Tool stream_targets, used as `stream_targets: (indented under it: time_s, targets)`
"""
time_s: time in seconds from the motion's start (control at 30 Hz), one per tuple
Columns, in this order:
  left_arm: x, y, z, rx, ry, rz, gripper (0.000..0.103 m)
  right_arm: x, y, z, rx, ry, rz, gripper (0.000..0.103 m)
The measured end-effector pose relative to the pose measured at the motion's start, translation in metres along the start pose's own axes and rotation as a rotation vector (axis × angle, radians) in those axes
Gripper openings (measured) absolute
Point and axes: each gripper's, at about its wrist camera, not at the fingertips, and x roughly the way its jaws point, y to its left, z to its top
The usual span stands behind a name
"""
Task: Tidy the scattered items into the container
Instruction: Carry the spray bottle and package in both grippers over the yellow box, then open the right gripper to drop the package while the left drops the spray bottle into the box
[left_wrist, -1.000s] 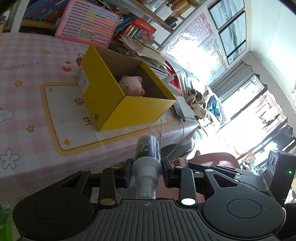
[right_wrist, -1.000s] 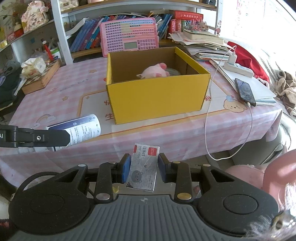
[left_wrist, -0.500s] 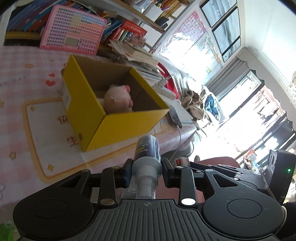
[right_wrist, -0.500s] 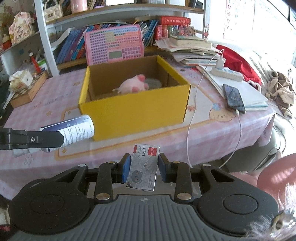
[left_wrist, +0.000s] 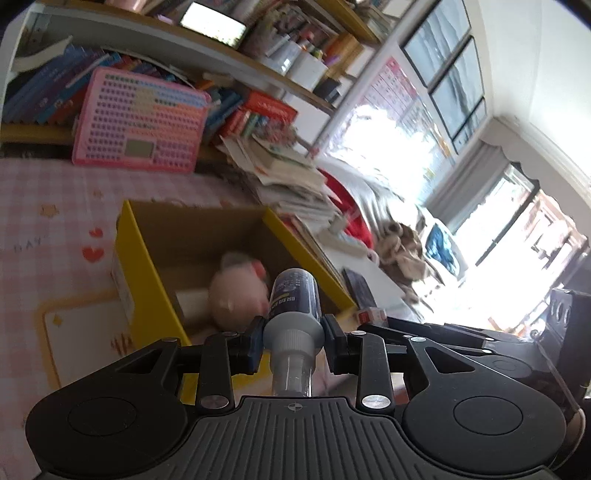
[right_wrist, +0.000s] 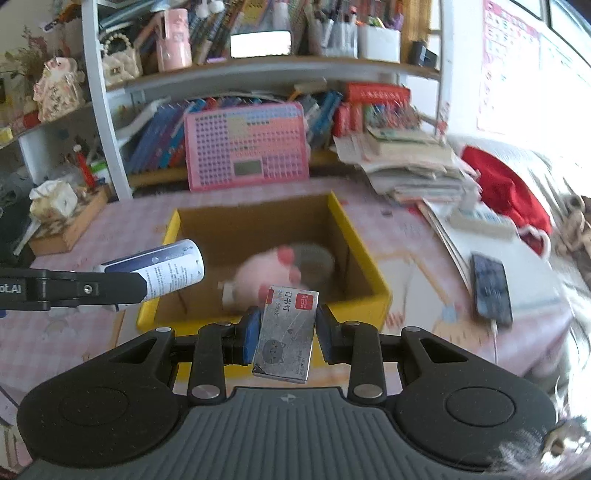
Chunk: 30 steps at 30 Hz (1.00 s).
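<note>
- Left wrist view: the left hand-held gripper (left_wrist: 293, 338) pinches a grey bottle (left_wrist: 293, 308) by its shoulder, with the base pointing forward, above the near wall of the yellow box (left_wrist: 147, 280).
- Right wrist view: the right hand-held gripper (right_wrist: 283, 332) pinches a small staple box (right_wrist: 286, 332), above the near wall of the yellow box.
- A pink plush toy (right_wrist: 271, 275) lies inside the yellow box.
- The yellow box stands on the surface (right_wrist: 122, 225), which has a pink checked cloth.
- A phone (right_wrist: 491, 284) lies to the right of the yellow box.

A dark spray bottle (left_wrist: 293, 306) is clamped at its neck by the left gripper (left_wrist: 293, 339) above the near edge of the yellow box (left_wrist: 147, 280), where a pink plush toy (left_wrist: 238, 295) is seen.
</note>
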Motion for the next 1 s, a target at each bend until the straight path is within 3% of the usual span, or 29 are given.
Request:
stream_targets:
  time_s: [0.27,0.5,0.73,1.0]
  targets:
    - [0.04,0.004,0.022,0.015,-0.03,0.145,0.031,0.054,-0.017,0.04,-0.086,0.02,0.086,0.031]
    - [0.089,0.013,0.044,0.082,0.031,0.269,0.031,0.117,-0.021,0.067,-0.204,0.072,0.15,0.031]
    - [0.144,0.023,0.06,0.128,0.119,0.371,0.031,0.19,-0.021,0.08,-0.334,0.181,0.176,0.031]
    - [0.179,0.024,0.067,0.16,0.154,0.458,0.031,0.226,-0.021,0.093,-0.419,0.215,0.193,0.03]
